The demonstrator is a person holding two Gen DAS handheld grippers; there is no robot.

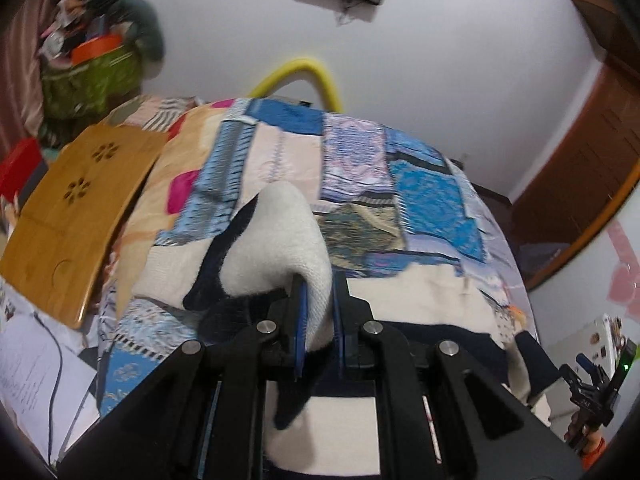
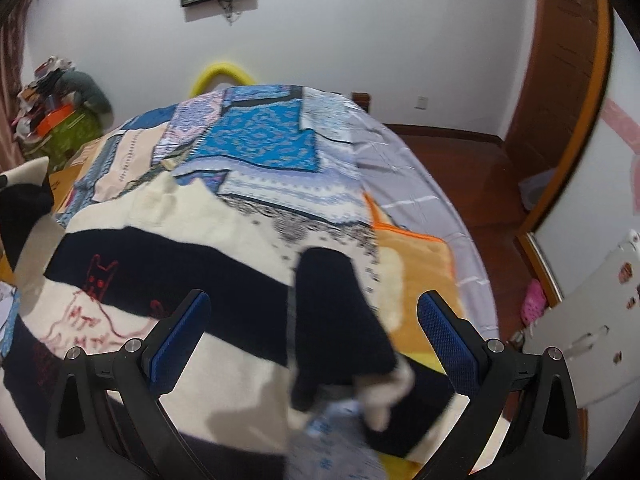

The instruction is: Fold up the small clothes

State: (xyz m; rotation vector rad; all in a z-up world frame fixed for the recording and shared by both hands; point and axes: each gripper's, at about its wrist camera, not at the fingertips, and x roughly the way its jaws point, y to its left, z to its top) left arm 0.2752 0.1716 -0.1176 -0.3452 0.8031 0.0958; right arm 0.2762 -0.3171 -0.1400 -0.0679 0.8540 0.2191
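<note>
A cream and navy striped sweater (image 2: 192, 216) with red cat drawings lies spread on the bed. My left gripper (image 1: 320, 292) is shut on a cream edge of the sweater (image 1: 276, 240) and holds that part lifted off the bed; the raised fold also shows at the left edge of the right wrist view as a cream and navy flap (image 2: 24, 188). My right gripper (image 2: 314, 304) hangs open above the sweater's right side, its blue pads (image 2: 180, 340) wide apart. A navy sleeve (image 2: 336, 320) lies below the gap, untouched. The right gripper (image 1: 592, 384) also appears small at the lower right of the left wrist view.
The bed carries a blue patchwork quilt (image 1: 432, 188) and an orange blanket (image 2: 420, 264). A wooden lap table (image 1: 76, 208) sits at the bed's left side. A yellow foam hoop (image 1: 304, 72) rises behind the bed. A cluttered green basket (image 1: 92, 76) stands far left, a wooden door (image 2: 560, 80) on the right.
</note>
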